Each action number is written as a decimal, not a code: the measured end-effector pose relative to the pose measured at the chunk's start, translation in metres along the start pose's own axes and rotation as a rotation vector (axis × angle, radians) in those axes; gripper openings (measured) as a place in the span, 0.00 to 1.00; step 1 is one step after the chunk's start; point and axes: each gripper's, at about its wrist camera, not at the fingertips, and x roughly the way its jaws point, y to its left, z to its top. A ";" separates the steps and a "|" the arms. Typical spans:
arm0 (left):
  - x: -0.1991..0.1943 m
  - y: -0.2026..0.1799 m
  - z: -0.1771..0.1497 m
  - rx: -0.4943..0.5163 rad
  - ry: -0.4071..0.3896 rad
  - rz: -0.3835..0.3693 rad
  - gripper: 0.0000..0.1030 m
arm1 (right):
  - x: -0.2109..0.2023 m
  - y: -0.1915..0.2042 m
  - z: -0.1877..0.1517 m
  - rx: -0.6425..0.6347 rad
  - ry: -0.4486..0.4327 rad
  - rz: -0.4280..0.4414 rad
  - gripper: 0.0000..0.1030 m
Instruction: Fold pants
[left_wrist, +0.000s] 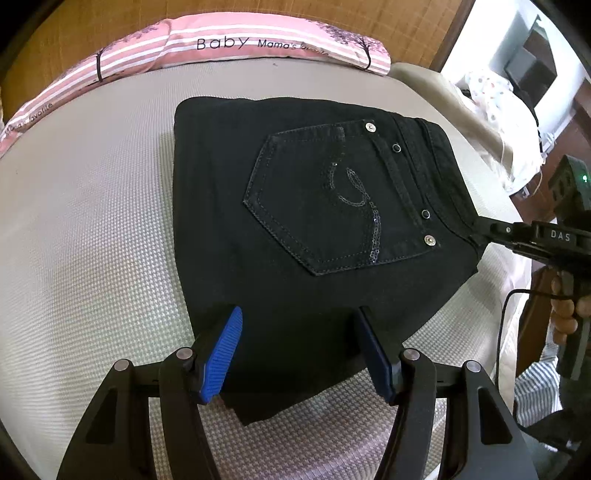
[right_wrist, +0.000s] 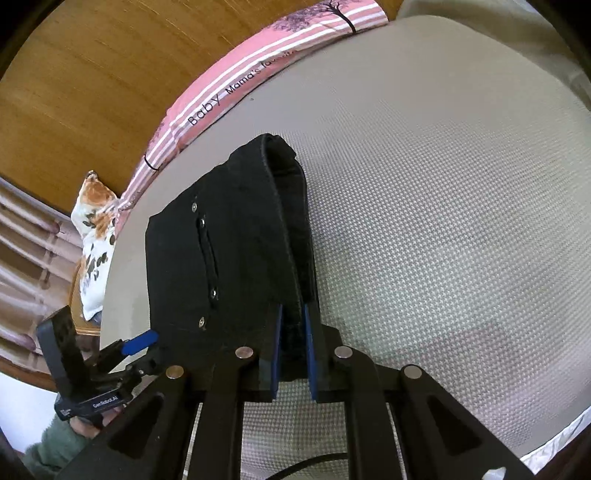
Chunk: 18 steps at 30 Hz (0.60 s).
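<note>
the black pants (left_wrist: 314, 221), folded into a compact stack, lie on the grey textured mattress (left_wrist: 92, 240) of a bed, with a back pocket (left_wrist: 332, 206) facing up; a sequin curl and four metal studs mark the pocket edge. the waistband runs along the right side of the stack in the left wrist view.

left hand-held gripper (left_wrist: 295, 350): jaws apart, blue pads (left_wrist: 221, 354) standing over the near edge of the stack, one to either side of a strip of cloth, with no pad seen pressing on the fabric. whether the fingertips rest on the cloth cannot be told. in the right wrist view this same tool appears at lower left (right_wrist: 142, 341), next to the near left corner of the stack, with a hand in a green sleeve (right_wrist: 55, 443) around its handle.

right hand-held gripper (right_wrist: 293, 347): jaws drawn together on the thick waistband edge (right_wrist: 291, 258) of the pants, blue pads flat against both faces of the fold. in the left wrist view it reaches in from the right (left_wrist: 491, 230) and meets the near waistband corner of the stack; the fingers of a hand (left_wrist: 565, 306) wrap its grip below.

background: a pink striped pillow (left_wrist: 221, 40), printed with "baby" and small trees, lies along the far edge of the mattress, against a wooden headboard (right_wrist: 92, 92). a floral cloth (right_wrist: 94, 251) sits off the left side of the bed in the right wrist view.
</note>
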 end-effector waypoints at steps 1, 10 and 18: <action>0.000 0.000 0.000 0.001 -0.002 0.002 0.62 | 0.000 0.001 0.001 -0.006 0.001 -0.005 0.16; -0.008 -0.005 0.004 -0.005 -0.018 0.090 0.62 | -0.015 0.023 0.002 -0.095 -0.023 -0.071 0.28; -0.021 -0.008 0.020 0.027 -0.085 0.224 0.62 | -0.031 0.056 0.021 -0.205 -0.114 -0.159 0.28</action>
